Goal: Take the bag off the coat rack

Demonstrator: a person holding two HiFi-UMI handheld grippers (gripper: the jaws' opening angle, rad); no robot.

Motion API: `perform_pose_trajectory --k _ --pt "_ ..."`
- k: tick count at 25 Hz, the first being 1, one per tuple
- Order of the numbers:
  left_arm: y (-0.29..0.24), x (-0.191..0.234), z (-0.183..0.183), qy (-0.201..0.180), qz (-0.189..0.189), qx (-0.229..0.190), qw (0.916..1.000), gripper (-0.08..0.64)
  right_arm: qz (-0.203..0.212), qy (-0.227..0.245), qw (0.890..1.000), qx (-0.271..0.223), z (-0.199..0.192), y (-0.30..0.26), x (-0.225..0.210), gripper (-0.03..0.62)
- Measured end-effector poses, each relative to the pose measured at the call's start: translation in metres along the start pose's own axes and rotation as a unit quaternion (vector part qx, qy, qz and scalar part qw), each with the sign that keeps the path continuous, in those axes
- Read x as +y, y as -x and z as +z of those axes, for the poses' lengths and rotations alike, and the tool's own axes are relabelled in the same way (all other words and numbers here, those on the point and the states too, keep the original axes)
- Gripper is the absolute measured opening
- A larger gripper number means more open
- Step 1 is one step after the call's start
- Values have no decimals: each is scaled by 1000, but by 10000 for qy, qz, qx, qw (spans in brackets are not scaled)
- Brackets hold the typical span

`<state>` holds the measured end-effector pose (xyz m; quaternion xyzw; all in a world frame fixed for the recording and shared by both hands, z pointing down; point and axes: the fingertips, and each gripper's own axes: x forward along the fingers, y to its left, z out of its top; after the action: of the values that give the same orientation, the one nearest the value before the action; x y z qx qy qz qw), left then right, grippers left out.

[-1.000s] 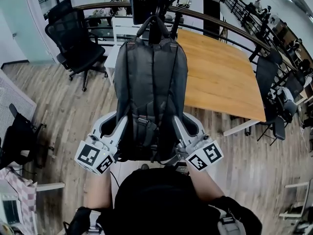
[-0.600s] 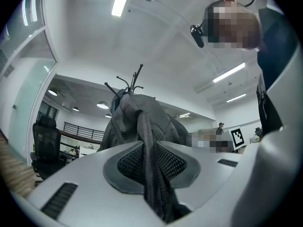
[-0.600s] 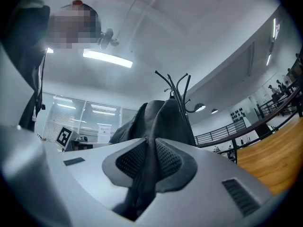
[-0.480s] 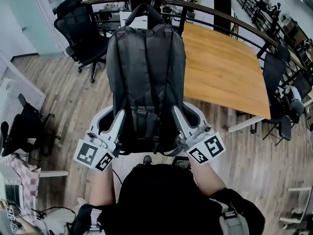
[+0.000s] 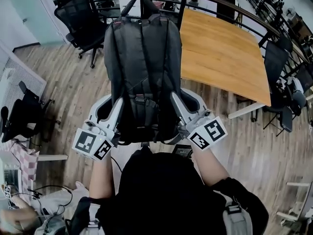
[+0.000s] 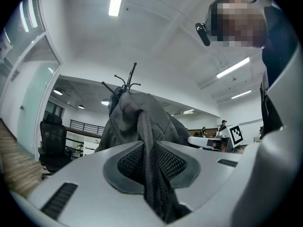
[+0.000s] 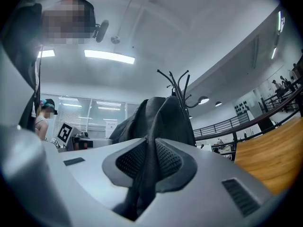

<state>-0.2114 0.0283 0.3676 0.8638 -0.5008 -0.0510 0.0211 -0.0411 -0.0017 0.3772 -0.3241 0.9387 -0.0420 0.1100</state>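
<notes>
**Desk:** What is pictured at the coat rack?

**Caption writer:** A dark grey bag (image 5: 142,77) is shown held up in front of a person. Its back panel is turned towards the head camera, and it is gripped low down on both sides.

**Desk:** How are the tongs set?

**Caption writer:** The left gripper (image 6: 150,164) is clamped on the bag, with a fold of dark mesh fabric pinched between its two pads. The right gripper (image 7: 147,167) is closed in the same way on a dark fold at the bag's other side. The left marker cube (image 5: 93,144) and the right marker cube (image 5: 208,133) are turned up towards the head camera, just below the bag's bottom corners.

**Desk:** And where is the bag in relation to the rack?

**Caption writer:** Its top is seen right at the hooks of the coat rack (image 7: 177,86), whose black prongs rise above it in both gripper views. Whether the carrying handle (image 5: 141,4) is looped over a hook cannot be made out.

**Desk:** What else is caught in the frame?

**Caption writer:** A wooden table (image 5: 220,53) is seen to the right of the bag and a black office chair (image 5: 80,18) to its left. A plank floor (image 5: 63,87) lies beneath, and a curved railing (image 5: 215,4) runs behind the table.
</notes>
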Motion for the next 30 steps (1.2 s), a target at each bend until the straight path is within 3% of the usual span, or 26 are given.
perform_pose_trajectory --k 7,14,18,30 --pt "9 -48 -35 275 -32 285 9992 87 78 -215 9994 251 -20 56 -3 77" --pt "28 -117 -95 464 -101 487 9977 86 -42 -274 9989 367 -59 140 -2 77" --pt "29 -115 -100 617 -120 587 9963 85 -76 -328 9981 511 -61 140 1 75" --pt "34 -131 -121 599 -161 779 9950 83 -188 -429 9970 619 -78 164 2 74"
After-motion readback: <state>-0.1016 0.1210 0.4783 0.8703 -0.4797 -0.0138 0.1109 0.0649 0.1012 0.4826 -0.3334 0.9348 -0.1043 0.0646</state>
